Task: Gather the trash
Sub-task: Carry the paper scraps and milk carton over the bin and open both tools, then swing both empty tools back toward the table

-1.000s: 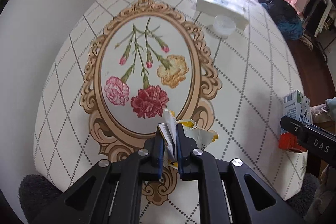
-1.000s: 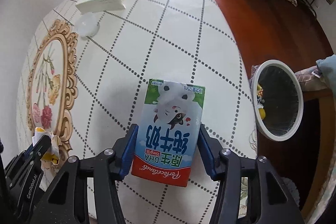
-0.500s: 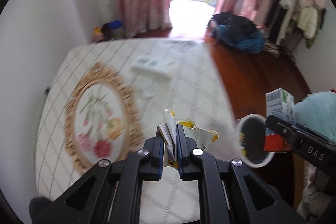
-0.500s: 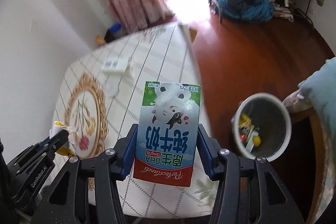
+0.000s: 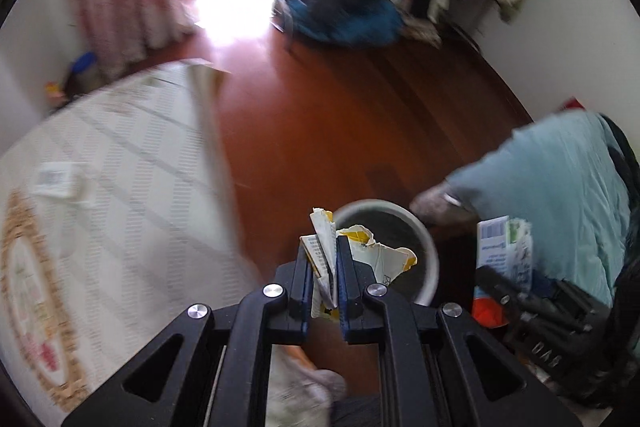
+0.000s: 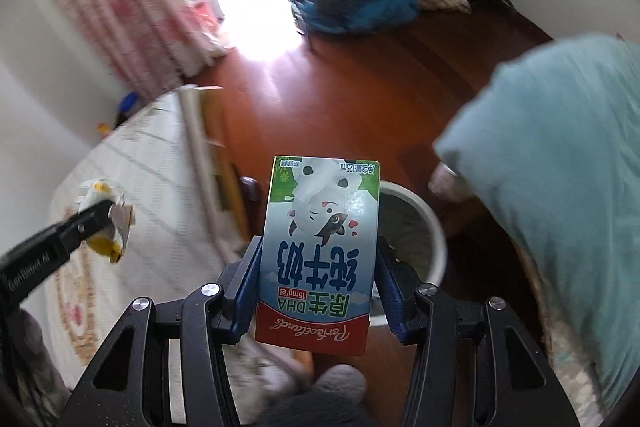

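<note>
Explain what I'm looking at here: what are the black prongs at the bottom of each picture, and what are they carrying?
No robot: a person holds a handheld gripper in each hand, each with a fisheye camera looking along its fingers. The left gripper is shut on a torn yellow-and-white wrapper. The right gripper clamps a milk carton. Both hang above a white-rimmed trash bin on the wooden floor. The patterned table lies to the left, blurred; something pale rests on it.
</note>
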